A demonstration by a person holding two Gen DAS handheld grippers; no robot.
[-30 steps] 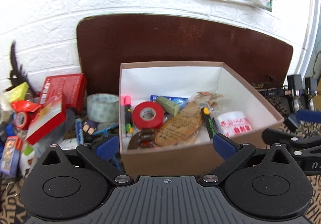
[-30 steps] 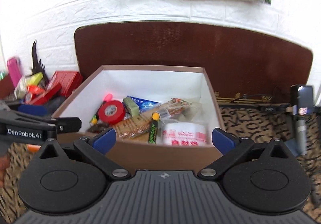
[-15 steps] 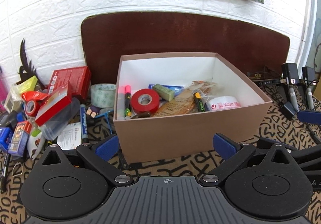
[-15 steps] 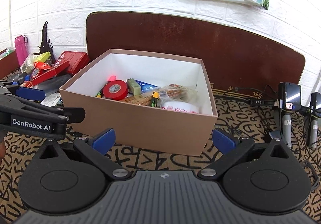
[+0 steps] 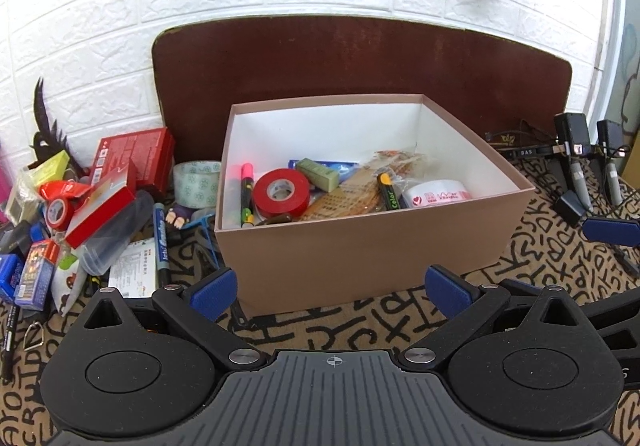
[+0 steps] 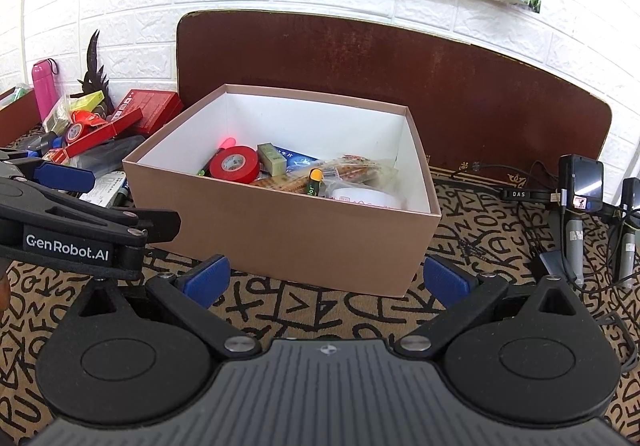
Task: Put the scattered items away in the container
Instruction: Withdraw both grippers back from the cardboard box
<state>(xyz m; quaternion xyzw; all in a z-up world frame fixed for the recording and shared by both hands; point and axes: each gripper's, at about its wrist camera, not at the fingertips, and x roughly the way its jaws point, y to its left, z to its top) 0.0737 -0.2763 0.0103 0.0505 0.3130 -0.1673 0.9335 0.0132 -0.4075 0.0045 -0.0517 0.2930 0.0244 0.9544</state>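
A brown cardboard box [image 5: 360, 254] [image 6: 288, 238] with a white inside stands on the patterned cloth. It holds a red tape roll [image 5: 281, 192] [image 6: 234, 165], a pink marker [image 5: 246, 190], a white tape roll [image 5: 438, 195] and snack packets. My left gripper [image 5: 332, 292] is open in front of the box's near wall, nothing between its fingers. My right gripper [image 6: 326, 280] is open too, empty, before the box's front right. Left of the box lies a heap: red boxes [image 5: 134, 154], a clear tape roll [image 5: 196, 181], a blue marker [image 5: 161, 234].
A dark brown board [image 5: 360, 86] leans on the white brick wall behind the box. Black devices and cables [image 6: 580, 198] lie at the right. A pink bottle [image 6: 43, 92] stands at far left. The left gripper's body [image 6: 68, 230] shows in the right wrist view.
Both grippers have drawn back and away from the box. A second ago they hung over its front rim; now the whole near wall and cloth in front of it show.
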